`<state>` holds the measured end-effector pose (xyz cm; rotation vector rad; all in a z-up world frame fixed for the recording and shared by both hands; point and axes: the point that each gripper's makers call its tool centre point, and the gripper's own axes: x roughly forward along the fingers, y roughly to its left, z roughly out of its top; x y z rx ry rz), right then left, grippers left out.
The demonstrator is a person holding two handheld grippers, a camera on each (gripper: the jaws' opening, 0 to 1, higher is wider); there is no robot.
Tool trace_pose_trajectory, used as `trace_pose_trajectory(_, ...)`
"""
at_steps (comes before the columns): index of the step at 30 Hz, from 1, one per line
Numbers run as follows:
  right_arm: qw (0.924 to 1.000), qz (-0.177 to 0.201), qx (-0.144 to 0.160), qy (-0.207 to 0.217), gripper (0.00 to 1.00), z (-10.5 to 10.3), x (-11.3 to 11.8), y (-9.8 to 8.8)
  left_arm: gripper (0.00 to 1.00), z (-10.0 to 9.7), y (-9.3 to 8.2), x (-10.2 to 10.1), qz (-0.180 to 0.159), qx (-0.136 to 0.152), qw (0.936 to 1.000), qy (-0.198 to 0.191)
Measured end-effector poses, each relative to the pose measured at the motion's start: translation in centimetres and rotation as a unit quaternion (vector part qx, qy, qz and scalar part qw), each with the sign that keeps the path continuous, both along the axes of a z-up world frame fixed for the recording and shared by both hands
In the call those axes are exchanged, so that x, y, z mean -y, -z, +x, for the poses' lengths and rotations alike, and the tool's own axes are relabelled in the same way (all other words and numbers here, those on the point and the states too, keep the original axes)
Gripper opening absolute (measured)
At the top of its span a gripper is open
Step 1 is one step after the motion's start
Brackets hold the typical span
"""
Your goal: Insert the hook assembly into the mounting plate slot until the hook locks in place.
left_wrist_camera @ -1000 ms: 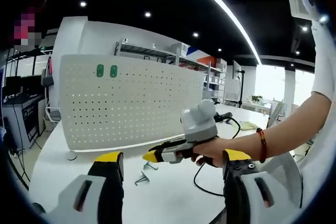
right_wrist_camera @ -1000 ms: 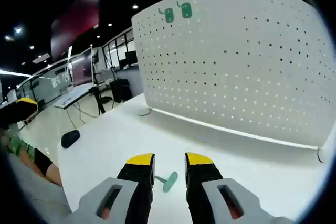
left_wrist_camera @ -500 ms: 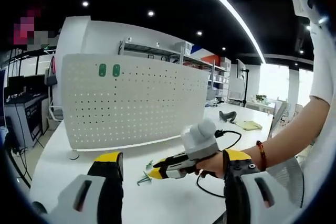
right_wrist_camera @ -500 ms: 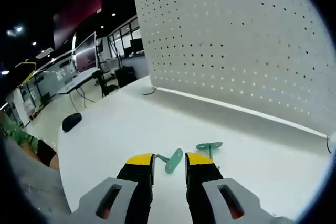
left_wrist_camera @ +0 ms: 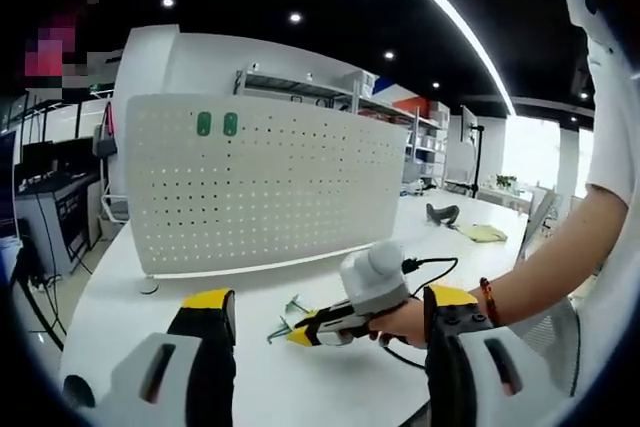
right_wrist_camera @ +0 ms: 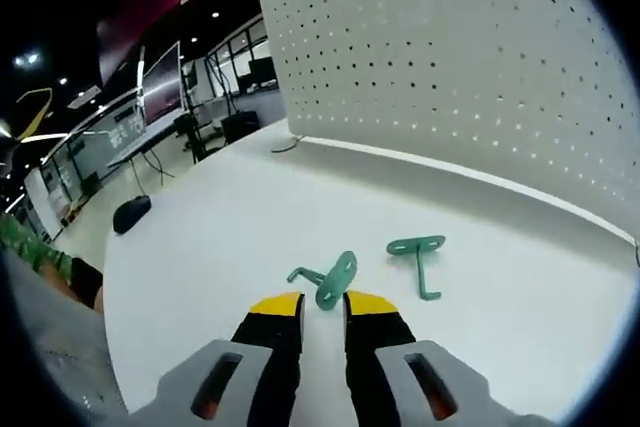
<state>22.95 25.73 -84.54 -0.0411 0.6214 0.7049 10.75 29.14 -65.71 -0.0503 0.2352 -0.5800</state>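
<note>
Hook (right_wrist_camera: 334, 280) lies on tabletop (right_wrist_camera: 200, 247) at right gripper (right_wrist_camera: 322, 307) fingers, nearly closed around its flat plate; looks light, stiff, slippery, so pinch the plate; left gripper (left_wrist_camera: 325, 307) fingers apart.

The left gripper (left_wrist_camera: 320, 312) is held level, its two yellow-tipped jaws spread wide apart with nothing between them. Beyond and between those jaws, the right gripper (left_wrist_camera: 305, 335) reaches in from the right, held by the person's hand (left_wrist_camera: 400, 319), with a bare forearm and a red bracelet at the wrist behind it. In the right gripper view, the right gripper (right_wrist_camera: 322, 303) points downward, its yellow-tipped jaws drawn close together with a narrow gap left between them.
</note>
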Motion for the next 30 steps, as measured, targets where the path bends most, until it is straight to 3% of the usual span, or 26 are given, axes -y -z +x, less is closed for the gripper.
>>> trace_pose_trajectory(11,0.9999,-0.008,0.012,-0.003,0.06,0.6,0.5,0.2,0.78,0.1,0.3,-0.1,0.006,-0.006,0.9999,-0.012)
trace_pose_trajectory(14,0.9997,0.014,0.019,0.007,0.06,0.9,0.6,-0.7,0.78,0.1,0.4,0.1,0.007,-0.006,0.9999,-0.008)
trace_pose_trajectory(18,0.9997,0.014,0.020,0.006,0.03,0.8,0.7,-1.5,0.78,0.2,0.4,0.5,0.007,-0.005,1.0000,-0.001)
trace_pose_trajectory(30,0.9993,0.036,-0.011,0.004,0.02,-0.8,1.4,-3.8,0.76,-0.3,0.3,1.1,0.023,0.000,0.9996,0.015)
